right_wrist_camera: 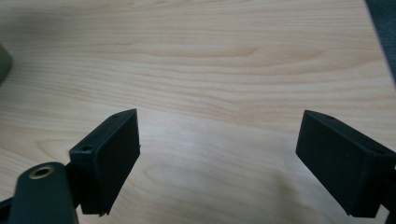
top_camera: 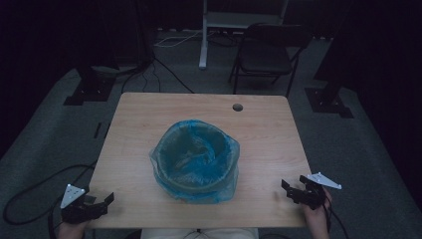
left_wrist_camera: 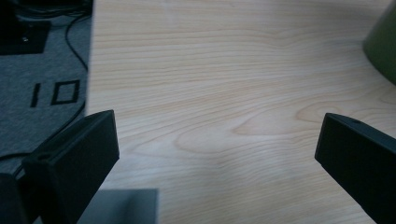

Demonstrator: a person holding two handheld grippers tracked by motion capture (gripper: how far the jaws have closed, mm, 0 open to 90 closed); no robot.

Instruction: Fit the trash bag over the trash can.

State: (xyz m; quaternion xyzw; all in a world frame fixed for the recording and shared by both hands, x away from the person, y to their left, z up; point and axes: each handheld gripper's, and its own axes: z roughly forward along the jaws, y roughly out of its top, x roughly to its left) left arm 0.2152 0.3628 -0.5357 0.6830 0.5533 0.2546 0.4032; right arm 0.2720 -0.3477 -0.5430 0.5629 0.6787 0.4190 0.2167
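A round green bin (top_camera: 195, 189) lined with a blue plastic bag (top_camera: 195, 157) stands in the middle of the wooden table (top_camera: 139, 124). My left gripper (top_camera: 102, 204) rests at the table's front left corner, open, with nothing between its jaws. At the front right edge my right gripper (top_camera: 292, 191) is also open and empty. In the left gripper view, bare wood lies between the wide-apart jaws (left_wrist_camera: 217, 140) and the bin's green side (left_wrist_camera: 383, 44) shows at the right edge. The right gripper view shows bare wood between its jaws (right_wrist_camera: 218, 144).
A small round hole (top_camera: 238, 107) sits near the table's far edge. Behind the table stand a folding chair (top_camera: 266, 52) and a white stand (top_camera: 204, 35). Black cables (top_camera: 30, 191) trail over the grey carpet at the left. Dark stand bases flank the table.
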